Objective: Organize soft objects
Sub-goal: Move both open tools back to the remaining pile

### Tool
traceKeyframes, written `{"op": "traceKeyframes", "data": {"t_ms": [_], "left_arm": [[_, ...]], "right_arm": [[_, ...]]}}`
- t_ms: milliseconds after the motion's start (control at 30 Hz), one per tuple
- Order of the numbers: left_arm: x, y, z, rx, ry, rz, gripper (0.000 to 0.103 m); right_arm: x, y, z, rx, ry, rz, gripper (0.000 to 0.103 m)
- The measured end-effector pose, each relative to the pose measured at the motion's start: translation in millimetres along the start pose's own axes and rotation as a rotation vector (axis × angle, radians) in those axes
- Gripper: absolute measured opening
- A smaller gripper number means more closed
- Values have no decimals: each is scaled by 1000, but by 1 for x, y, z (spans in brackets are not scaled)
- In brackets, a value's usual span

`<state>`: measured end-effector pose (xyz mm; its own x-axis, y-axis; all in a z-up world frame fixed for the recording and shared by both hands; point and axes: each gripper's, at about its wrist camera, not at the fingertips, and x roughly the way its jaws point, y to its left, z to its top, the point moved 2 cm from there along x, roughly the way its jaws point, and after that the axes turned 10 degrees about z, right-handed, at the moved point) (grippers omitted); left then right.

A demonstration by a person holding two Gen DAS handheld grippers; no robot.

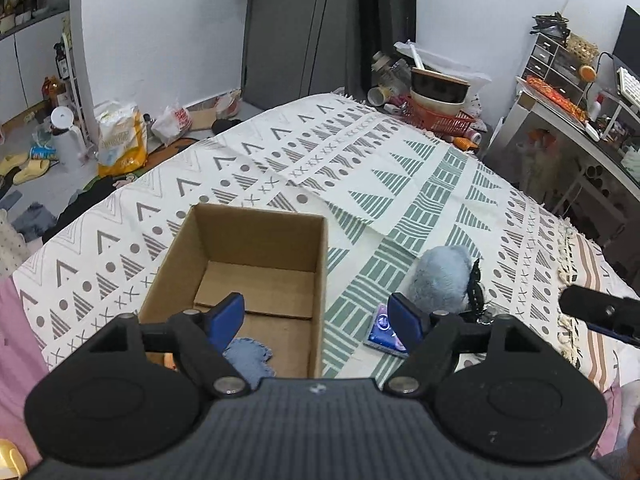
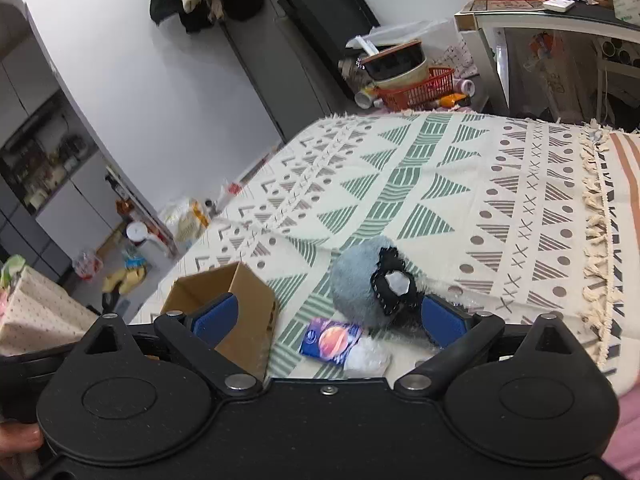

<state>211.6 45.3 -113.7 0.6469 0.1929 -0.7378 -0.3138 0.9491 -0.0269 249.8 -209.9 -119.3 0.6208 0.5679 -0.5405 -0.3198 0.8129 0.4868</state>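
An open cardboard box (image 1: 256,256) stands on the patterned bed cover, with a blue heart-shaped cushion (image 1: 250,360) lying in its near corner. My left gripper (image 1: 318,318) hovers open above the box's near right edge, empty. A fluffy grey-blue plush (image 1: 440,276) with a black patch lies right of the box, beside a small blue packet (image 1: 384,330). In the right wrist view the plush (image 2: 360,280), the packet (image 2: 330,342) and a white wad (image 2: 368,356) lie between my open right gripper's (image 2: 330,320) fingers, untouched. The box (image 2: 236,300) sits to its left.
The bed cover (image 1: 360,168) stretches far ahead with a fringed edge (image 2: 596,240) on the right. A red basket with bowls (image 1: 440,108) sits past the bed's far end. A cluttered desk (image 1: 580,112) stands right; bags and slippers litter the floor at left (image 1: 120,140).
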Motion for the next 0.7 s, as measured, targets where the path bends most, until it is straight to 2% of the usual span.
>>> {"op": "traceKeyframes", "data": {"t_ms": [267, 400, 567, 700], "left_arm": [[-1, -26, -1, 28, -33, 0, 77], [-1, -44, -3, 67, -44, -35, 77], [8, -61, -7, 84, -8, -58, 77], [20, -72, -13, 94, 9, -56, 77]], "right_arm": [[6, -30, -5, 45, -4, 16, 99], [8, -48, -5, 101, -5, 2, 99], [15, -69, -11, 176, 27, -25, 99], [24, -78, -17, 207, 63, -9, 98]]}}
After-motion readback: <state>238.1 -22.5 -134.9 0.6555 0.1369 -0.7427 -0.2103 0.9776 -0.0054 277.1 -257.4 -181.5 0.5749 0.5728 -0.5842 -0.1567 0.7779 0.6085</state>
